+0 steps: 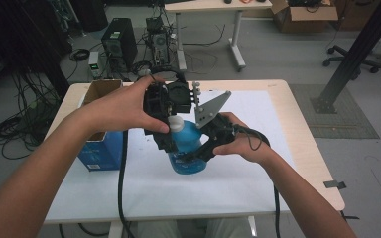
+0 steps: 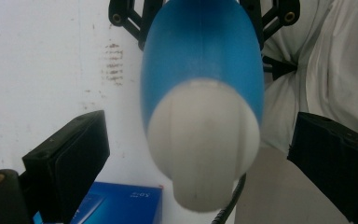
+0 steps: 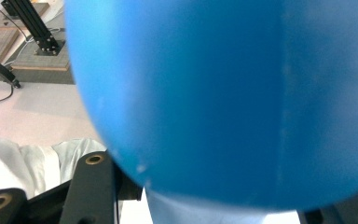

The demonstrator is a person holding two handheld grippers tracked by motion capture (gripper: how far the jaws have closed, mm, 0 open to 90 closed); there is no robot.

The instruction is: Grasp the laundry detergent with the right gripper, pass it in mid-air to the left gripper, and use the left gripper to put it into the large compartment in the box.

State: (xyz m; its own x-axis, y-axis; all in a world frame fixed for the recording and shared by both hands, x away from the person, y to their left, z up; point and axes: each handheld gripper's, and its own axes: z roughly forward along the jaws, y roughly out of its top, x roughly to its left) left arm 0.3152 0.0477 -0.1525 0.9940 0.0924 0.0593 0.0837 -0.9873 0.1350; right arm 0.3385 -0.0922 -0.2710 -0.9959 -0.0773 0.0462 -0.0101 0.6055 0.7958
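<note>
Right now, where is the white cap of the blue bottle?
In the left gripper view, the white cap sits between the open jaws of the left gripper, touching neither. The right gripper grips the blue bottle near the table's middle.

A blue bottle [image 3: 233, 98] is looming right against the lens, its rounded body (blurred by closeness) sitting between the right gripper's [image 3: 214, 212] black jaws. Behind, at upper left, black frame legs [image 3: 30, 25] are standing on the floor.
</note>
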